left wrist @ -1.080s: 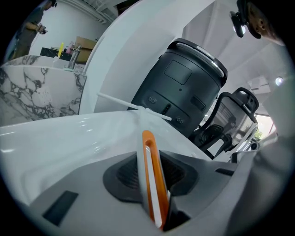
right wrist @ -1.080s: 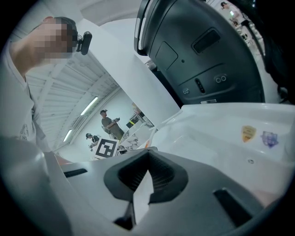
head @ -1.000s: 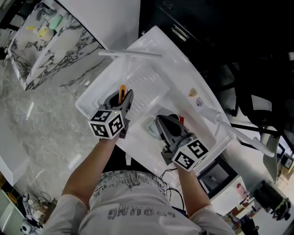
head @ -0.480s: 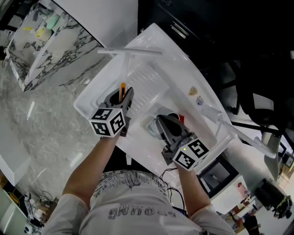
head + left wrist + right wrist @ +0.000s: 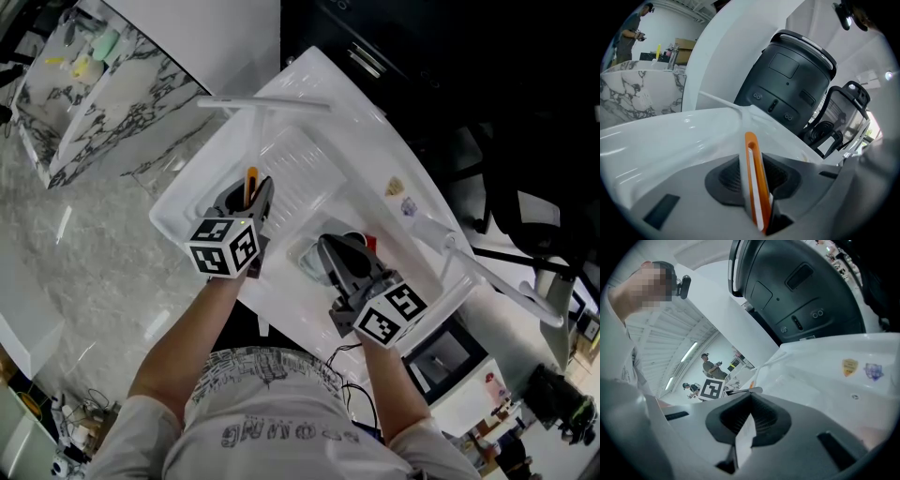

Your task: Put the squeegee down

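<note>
Squeegee (image 5: 757,187), slim, orange and white, is standing upright in the left gripper (image 5: 251,204). The jaws are pinching it, partway closed, and it's sitting over the left part of the white sink (image 5: 302,157). Right gripper (image 5: 339,255) is hanging beside it over the sink. Its jaws are pressing together, and only a pale sliver is showing between them.
</note>
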A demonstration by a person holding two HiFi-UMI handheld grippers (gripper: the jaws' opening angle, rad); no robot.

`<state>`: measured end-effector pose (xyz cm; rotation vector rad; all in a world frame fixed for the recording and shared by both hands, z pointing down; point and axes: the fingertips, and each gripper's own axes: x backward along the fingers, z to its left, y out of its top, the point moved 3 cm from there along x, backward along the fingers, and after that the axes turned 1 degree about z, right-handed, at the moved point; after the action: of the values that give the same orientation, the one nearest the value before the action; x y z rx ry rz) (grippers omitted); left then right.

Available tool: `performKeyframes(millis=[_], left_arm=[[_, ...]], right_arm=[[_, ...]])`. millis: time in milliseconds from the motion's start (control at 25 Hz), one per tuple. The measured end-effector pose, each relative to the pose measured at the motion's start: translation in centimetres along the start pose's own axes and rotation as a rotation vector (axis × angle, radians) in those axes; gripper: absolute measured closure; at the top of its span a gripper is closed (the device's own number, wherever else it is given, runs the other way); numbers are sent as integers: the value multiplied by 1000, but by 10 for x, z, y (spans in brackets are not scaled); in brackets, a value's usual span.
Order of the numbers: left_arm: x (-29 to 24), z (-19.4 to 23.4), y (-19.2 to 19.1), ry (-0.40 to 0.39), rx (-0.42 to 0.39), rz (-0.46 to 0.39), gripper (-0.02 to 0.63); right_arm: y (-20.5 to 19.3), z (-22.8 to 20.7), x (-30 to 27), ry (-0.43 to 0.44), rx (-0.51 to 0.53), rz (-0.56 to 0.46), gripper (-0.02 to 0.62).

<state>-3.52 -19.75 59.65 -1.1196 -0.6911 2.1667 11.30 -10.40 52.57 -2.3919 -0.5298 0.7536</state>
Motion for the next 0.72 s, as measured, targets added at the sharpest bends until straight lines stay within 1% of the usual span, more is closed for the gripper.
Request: performKeyframes(millis=[400,720], left_arm=[[-10,-6,-5,7,29,66,523],[-13,0,-10,19,72,109,522]], right_arm=[[4,0,-1,1,-5,-7,588],[3,-1,-3,4,-7,-2,588]])
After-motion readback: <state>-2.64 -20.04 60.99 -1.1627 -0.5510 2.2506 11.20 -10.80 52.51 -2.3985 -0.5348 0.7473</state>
